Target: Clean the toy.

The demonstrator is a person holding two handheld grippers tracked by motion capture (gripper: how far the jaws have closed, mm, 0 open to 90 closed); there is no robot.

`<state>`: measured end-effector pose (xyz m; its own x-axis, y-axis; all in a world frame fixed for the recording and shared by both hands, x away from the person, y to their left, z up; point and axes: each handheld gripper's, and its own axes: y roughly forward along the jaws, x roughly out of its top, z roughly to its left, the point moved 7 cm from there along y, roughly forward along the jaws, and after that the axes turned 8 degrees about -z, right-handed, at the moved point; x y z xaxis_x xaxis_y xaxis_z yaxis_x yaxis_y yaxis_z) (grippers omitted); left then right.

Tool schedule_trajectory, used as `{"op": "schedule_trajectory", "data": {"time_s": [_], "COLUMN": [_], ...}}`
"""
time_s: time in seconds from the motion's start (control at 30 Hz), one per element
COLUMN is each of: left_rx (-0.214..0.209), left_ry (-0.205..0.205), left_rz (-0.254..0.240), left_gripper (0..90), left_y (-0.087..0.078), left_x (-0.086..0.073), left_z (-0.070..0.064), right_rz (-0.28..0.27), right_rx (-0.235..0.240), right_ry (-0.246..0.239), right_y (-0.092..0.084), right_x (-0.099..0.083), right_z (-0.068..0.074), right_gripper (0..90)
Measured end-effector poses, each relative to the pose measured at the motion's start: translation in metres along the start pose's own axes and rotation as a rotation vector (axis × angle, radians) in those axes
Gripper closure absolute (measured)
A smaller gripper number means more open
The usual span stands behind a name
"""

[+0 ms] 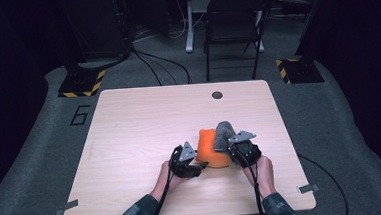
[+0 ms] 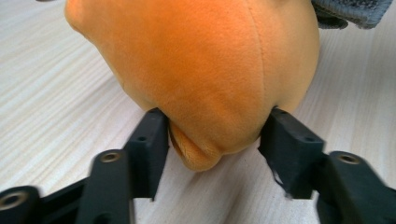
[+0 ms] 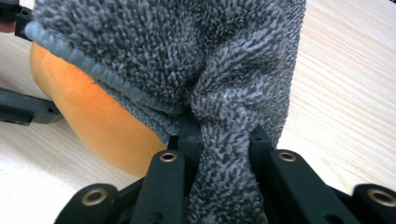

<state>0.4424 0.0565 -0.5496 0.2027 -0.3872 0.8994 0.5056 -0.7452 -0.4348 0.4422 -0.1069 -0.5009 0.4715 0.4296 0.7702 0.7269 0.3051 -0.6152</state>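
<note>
Now left claw [image 2: 212,140] pinches orange plush [image 2: 205,70]; right claw [image 3: 219,144] clamps grey cloth [image 3: 187,56] (bunched)

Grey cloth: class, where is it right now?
In the high view the grey cloth drapes over the orange plush near the table's front edge, pinched in the right claw.

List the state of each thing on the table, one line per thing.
orange plush: resting on the table, its lower end squeezed between the left jaws.
grey cloth: draped over the plush, a bunched fold pinched by the right gripper.
left gripper: shut on the plush.
right gripper: shut on the cloth.
table: bare wood around them.
</note>
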Motion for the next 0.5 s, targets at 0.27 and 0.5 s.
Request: {"op": "schedule_trajectory", "data": {"time_s": [0.27,0.5], "left_rx": [0.015,0.013], "left_ry": [0.014,0.001], "left_rz": [-0.018,-0.018], "left_gripper": [67.0,72.4], "left_y": [0.001,0.002], "left_x": [0.000,-0.002], "left_z": [-0.001,0.000], "right_rz": [-0.025,-0.054], "right_rx": [0.011,-0.057], "right_ry": [0.019,0.109], "right_y": [-0.005,-0.023], "right_x": [0.003,-0.003], "right_z": [-0.003,-0.048], "right_gripper": [74.9,74.9]}}
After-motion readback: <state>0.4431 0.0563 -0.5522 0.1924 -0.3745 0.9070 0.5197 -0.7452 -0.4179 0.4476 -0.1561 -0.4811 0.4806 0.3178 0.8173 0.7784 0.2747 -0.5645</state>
